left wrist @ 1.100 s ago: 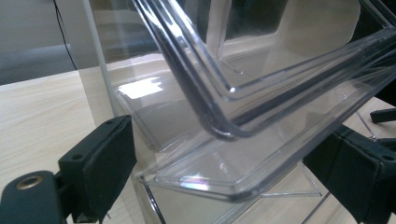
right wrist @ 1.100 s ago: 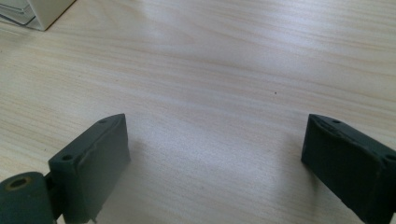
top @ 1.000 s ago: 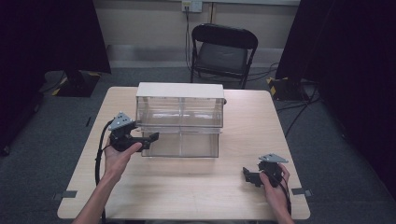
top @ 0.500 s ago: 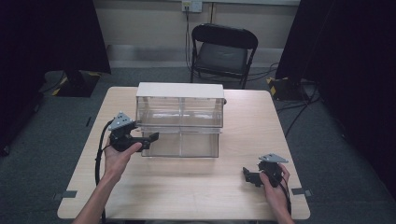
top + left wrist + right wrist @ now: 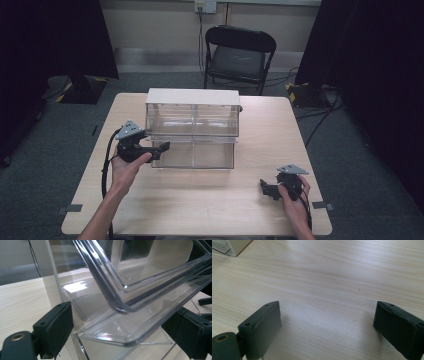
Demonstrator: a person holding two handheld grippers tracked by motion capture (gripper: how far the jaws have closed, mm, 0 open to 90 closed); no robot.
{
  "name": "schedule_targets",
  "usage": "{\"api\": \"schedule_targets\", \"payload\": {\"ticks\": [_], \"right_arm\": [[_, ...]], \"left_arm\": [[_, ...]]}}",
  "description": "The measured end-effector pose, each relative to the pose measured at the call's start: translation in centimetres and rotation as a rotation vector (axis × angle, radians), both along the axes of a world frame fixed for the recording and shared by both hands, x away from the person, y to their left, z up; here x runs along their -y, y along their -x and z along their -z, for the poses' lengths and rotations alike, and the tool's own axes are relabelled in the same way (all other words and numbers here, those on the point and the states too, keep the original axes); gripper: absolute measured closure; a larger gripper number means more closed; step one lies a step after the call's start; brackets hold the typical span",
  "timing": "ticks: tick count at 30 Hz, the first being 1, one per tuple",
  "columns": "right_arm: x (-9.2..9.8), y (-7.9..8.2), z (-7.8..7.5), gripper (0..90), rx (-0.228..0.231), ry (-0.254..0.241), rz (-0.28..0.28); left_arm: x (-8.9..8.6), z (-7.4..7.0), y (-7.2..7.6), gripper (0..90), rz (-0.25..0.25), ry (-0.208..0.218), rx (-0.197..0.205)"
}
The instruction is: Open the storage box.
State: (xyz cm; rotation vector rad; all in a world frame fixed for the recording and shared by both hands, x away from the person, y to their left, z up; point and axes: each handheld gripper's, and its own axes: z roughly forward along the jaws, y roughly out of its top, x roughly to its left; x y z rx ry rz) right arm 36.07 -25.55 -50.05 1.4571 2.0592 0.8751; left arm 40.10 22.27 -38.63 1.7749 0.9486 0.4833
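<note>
A clear plastic drawer cabinet (image 5: 192, 117) with a white top stands at the middle of the wooden table (image 5: 210, 205). Its lower drawer (image 5: 195, 154) juts forward a little. My left gripper (image 5: 162, 149) is at that drawer's front left corner, open. In the left gripper view the clear drawer rim (image 5: 112, 336) lies between the two wide-apart jaws of the left gripper (image 5: 123, 326); no pad presses on it. My right gripper (image 5: 265, 189) rests near the table's front right, held by a hand. In its own view the right gripper (image 5: 327, 325) is open over bare wood.
A black folding chair (image 5: 239, 55) stands behind the table. Cables run over the grey floor at right (image 5: 320, 120). Dark curtains hang on both sides. A white corner of the cabinet (image 5: 235, 246) shows at the top left of the right gripper view.
</note>
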Motion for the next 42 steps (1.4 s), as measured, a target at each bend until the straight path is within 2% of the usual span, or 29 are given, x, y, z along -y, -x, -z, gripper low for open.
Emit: {"api": "schedule_targets", "payload": {"ticks": [42], "right_arm": [[0.02,0.0,0.0,6.9,0.0,0.002,-0.002]], "left_arm": [[-0.03,0.08,0.02,12.4,0.0,0.01,-0.005]]}}
